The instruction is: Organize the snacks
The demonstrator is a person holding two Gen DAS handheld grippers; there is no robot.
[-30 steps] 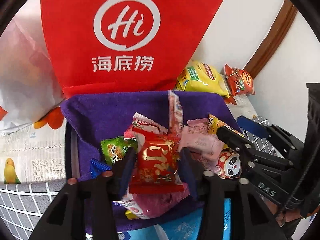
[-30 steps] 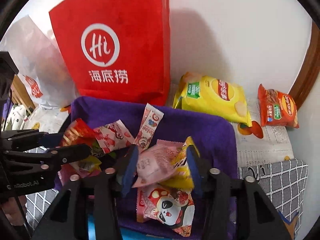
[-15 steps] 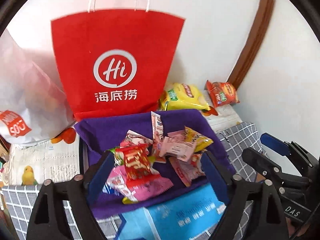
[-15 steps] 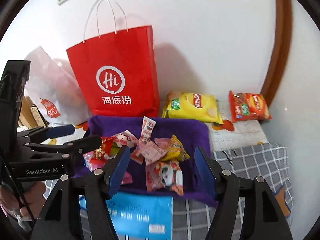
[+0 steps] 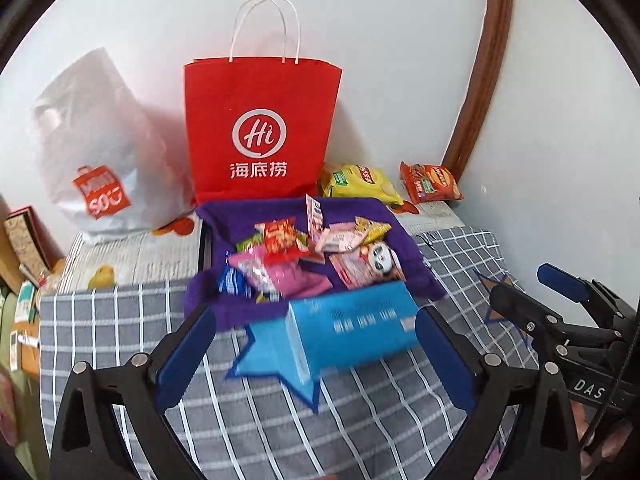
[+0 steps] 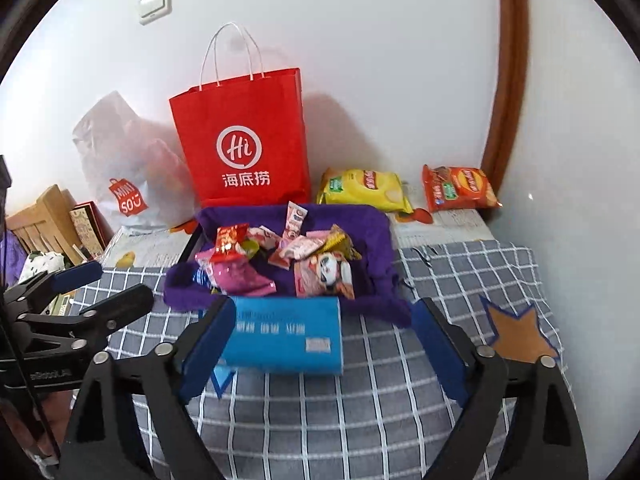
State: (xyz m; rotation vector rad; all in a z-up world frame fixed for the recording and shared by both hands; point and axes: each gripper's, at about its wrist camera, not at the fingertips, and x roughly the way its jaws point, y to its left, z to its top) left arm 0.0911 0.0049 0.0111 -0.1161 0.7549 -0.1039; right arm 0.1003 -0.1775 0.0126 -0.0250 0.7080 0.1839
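Note:
A tray lined with purple cloth (image 5: 404, 240) (image 6: 376, 236) holds several snack packets, among them a red one (image 5: 280, 238), a pink one (image 5: 280, 276) and a panda one (image 6: 326, 274). A blue box (image 5: 352, 328) (image 6: 284, 332) lies in front of the tray. My left gripper (image 5: 312, 332) hangs back above the checked cloth, its jaws opening wide, with nothing held. My right gripper (image 6: 324, 316) is likewise back from the tray, jaws opening, pads touching nothing. Each gripper shows in the other's view: the right gripper (image 5: 560, 312) and the left gripper (image 6: 80, 292).
A red paper bag (image 5: 260, 128) and a white plastic bag (image 5: 96, 152) stand against the wall behind the tray. A yellow chips bag (image 5: 360, 184) and an orange-red chips bag (image 5: 430, 182) lie at the back right. A grey checked cloth (image 6: 440, 272) covers the surface. Boxes crowd the left edge.
The left gripper let go of the red packet and the right gripper let go of the pink packet. Both opened and drew back and up from the tray.

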